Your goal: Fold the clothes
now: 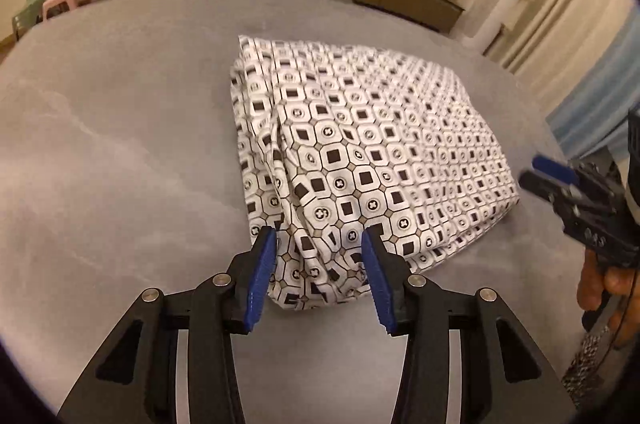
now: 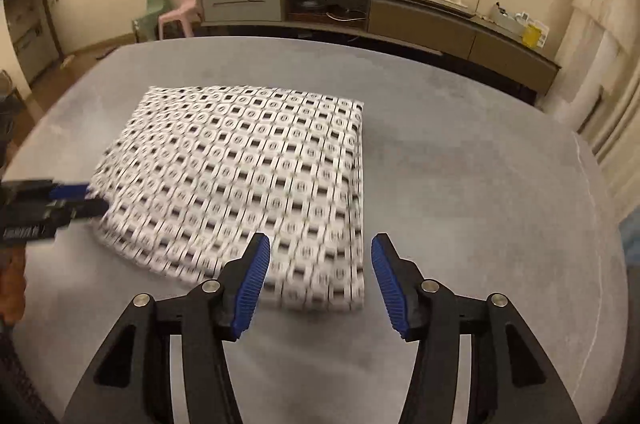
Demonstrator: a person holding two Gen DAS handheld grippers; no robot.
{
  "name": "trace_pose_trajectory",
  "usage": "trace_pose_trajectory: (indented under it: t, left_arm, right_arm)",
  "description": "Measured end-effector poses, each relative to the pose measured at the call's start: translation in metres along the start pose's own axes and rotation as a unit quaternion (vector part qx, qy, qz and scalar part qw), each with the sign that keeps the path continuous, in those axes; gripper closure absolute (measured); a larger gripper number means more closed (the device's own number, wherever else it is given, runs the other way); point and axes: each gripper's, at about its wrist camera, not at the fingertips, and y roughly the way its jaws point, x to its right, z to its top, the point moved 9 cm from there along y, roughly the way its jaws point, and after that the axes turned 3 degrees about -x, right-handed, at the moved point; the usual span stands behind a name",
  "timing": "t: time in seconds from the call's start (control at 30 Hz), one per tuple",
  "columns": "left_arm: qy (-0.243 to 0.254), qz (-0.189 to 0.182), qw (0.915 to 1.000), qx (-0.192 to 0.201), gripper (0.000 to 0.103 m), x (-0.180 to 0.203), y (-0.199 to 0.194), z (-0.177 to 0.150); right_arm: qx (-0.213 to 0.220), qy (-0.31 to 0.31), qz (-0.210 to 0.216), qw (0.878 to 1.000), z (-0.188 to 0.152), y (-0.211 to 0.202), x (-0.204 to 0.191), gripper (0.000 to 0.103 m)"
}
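At the middle of the grey bench point(image 1: 120, 151) lies one folded patterned cloth point(image 1: 360, 151). Two grippers hover at its near edge: the left gripper point(image 1: 319, 244) and the right gripper point(image 2: 318, 254), both with jaws apart, holding nothing.
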Motion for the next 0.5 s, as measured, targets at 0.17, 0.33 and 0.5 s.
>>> trace_pose_trajectory:
  t: [0.17,0.33,0.5]
  left_arm:
    - [0.028,-0.018,0.9991,0.027,0.056,0.023,-0.011,0.010]
    - [0.066,0.007,0.9977,0.013,0.054,0.022,0.011,0.003]
    - [0.058,0.024,0.9978,0.020,0.053,0.015,0.025,0.017]
  right_arm:
    - [0.007,0.056,0.046,0.997,-0.044,-0.001,-0.001,0.048]
    - [-0.003,0.030,0.062,0.998,-0.051,0.033,-0.025,0.048]
    - [0.006,0.014,0.043,0.999,-0.051,0.052,-0.034,0.046]
